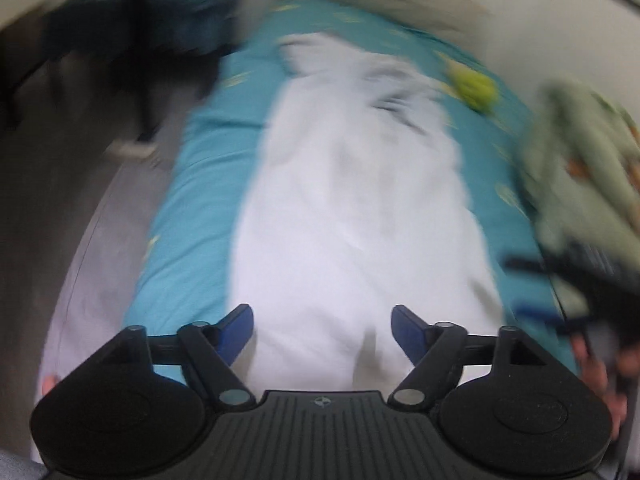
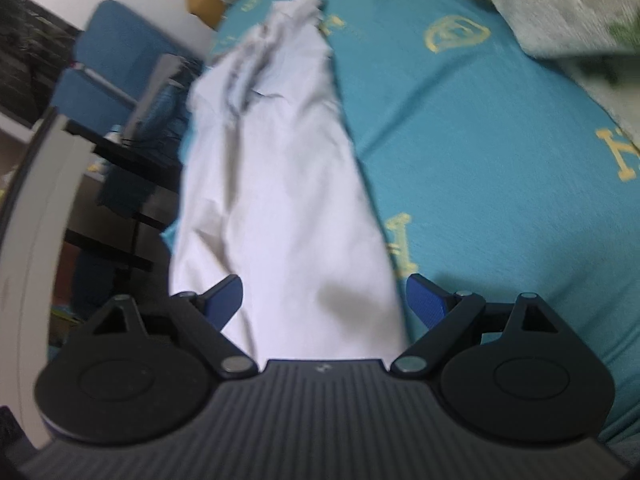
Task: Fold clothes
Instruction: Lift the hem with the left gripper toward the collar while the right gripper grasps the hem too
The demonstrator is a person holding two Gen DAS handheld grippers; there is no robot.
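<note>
A white garment point(image 1: 352, 208) lies lengthwise on a teal bed sheet point(image 1: 192, 184), folded into a long narrow strip, its collar end far from me. It also shows in the right wrist view point(image 2: 280, 184). My left gripper point(image 1: 322, 332) is open and empty above the garment's near end, its blue pads apart on either side. My right gripper point(image 2: 324, 300) is open and empty over the same near end. The right gripper also appears blurred at the right edge of the left wrist view point(image 1: 560, 300). Both views are motion-blurred.
A pale green blanket point(image 1: 588, 168) is heaped on the bed at the right, and also shows in the right wrist view point(image 2: 560, 12). A yellow-green toy point(image 1: 476, 88) lies on the sheet. A blue chair point(image 2: 116, 64) and dark shelving point(image 2: 120, 200) stand left of the bed.
</note>
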